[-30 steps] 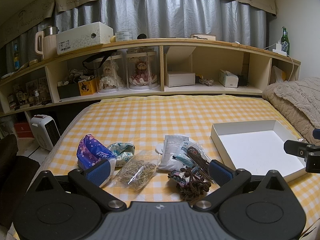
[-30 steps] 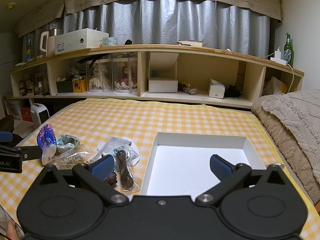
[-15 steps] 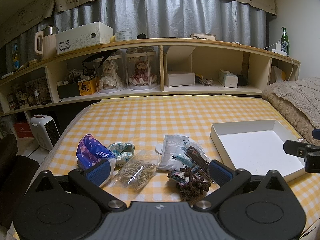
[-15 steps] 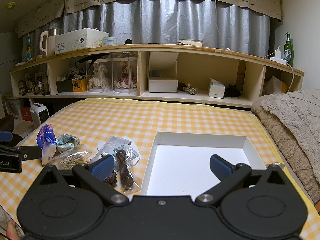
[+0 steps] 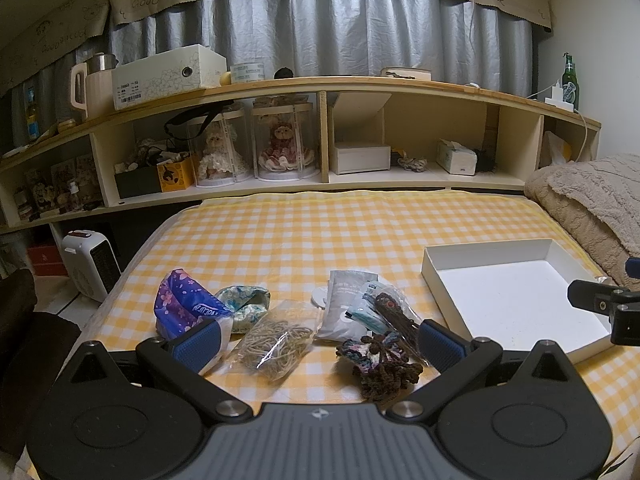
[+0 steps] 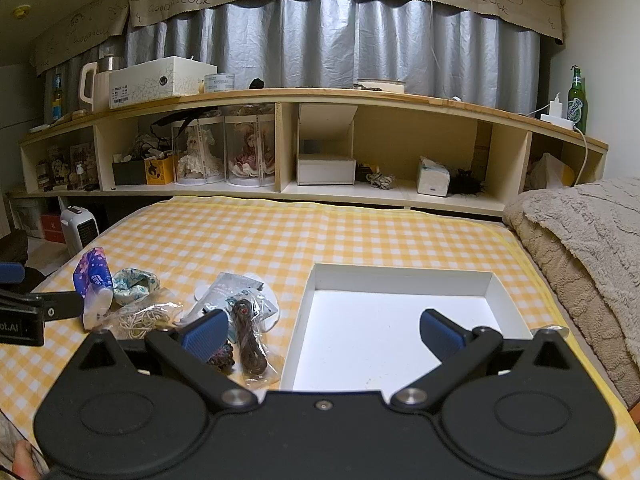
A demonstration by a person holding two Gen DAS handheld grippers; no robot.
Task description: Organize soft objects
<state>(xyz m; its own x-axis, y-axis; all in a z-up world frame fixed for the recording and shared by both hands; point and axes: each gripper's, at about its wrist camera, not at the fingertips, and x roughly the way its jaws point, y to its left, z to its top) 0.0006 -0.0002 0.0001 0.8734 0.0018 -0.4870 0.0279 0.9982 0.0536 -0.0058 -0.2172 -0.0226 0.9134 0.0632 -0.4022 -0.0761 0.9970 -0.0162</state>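
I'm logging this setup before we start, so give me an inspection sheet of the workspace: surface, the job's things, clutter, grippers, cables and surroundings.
Surface: yellow checked bedspread, flat.
Job's things: white tray, nothing in it; to its left a loose cluster: purple tissue pack, floral pouch, bag of rubber bands, grey sachet, bagged dark cord, crocheted piece.
Clutter: nothing seen beyond that cluster.
Grippers: left gripper open above the cluster; right gripper open at the tray's near left edge; both hold nothing.
Cables: white cable hanging off the shelf at right.
Surroundings: wooden shelf, grey curtain, beige blanket, small heater.
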